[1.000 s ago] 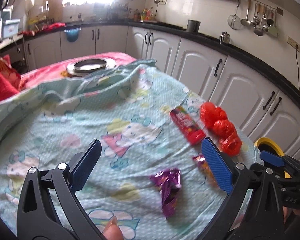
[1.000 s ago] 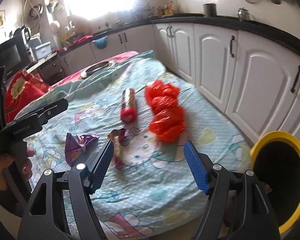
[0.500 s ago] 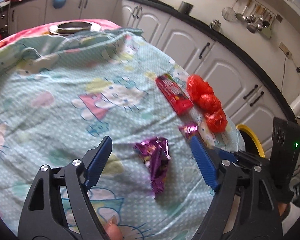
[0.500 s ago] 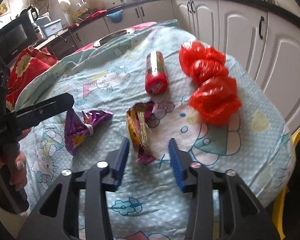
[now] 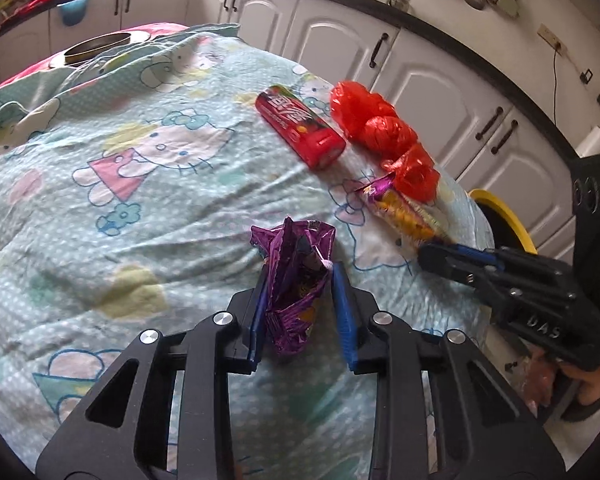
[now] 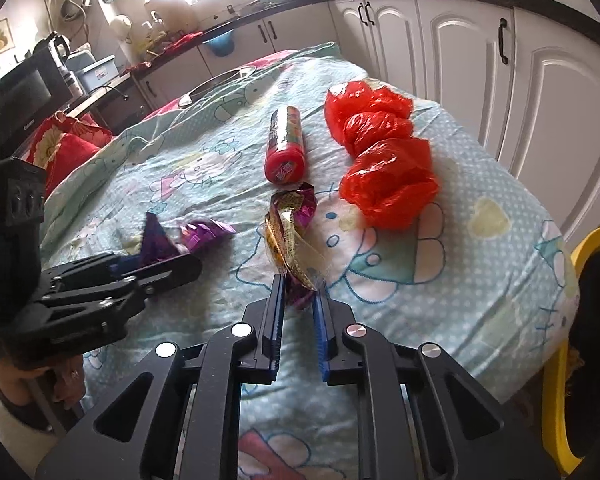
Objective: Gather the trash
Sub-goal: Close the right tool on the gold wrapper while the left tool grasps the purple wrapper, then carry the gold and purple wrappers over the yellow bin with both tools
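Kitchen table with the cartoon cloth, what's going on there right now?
A person is clearing trash with a handheld gripper in each hand. The left gripper is closed around a purple wrapper, and the right gripper pinches the near end of a yellow and purple wrapper. Both wrappers lie on the cloth-covered table. A red tube and a crumpled red plastic bag lie untouched farther back. A yellow-rimmed bin waits at the table's right edge.

Sunlit kitchen, white cabinets
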### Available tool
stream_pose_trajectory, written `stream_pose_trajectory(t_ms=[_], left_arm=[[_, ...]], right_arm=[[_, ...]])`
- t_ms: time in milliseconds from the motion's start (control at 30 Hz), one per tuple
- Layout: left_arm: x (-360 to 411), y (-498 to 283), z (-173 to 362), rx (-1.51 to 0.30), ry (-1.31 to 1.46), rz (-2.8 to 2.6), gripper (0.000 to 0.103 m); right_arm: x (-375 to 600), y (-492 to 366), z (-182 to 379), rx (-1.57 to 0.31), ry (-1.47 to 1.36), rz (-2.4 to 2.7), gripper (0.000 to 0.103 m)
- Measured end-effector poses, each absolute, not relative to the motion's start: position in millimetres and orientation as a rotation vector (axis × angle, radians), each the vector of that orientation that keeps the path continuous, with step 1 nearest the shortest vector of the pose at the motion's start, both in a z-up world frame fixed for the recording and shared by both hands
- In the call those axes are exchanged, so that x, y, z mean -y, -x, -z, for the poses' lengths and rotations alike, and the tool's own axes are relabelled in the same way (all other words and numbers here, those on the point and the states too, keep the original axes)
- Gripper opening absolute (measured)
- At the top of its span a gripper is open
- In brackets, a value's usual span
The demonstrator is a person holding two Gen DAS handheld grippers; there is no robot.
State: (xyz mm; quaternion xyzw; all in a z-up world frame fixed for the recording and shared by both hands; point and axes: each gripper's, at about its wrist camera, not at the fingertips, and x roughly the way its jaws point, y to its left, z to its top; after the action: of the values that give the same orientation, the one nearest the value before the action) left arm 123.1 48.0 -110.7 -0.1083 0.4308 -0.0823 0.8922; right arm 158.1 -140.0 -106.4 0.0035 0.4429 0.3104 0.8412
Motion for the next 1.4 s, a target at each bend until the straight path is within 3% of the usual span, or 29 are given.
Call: stream_pose_trajectory(t_ms=[1400], left_arm=[[52, -115, 49, -0.752, 0.135, 0.352, 0.020]], right_arm=[[281, -119, 49, -0.777, -0.062, -0.463, 0.012]])
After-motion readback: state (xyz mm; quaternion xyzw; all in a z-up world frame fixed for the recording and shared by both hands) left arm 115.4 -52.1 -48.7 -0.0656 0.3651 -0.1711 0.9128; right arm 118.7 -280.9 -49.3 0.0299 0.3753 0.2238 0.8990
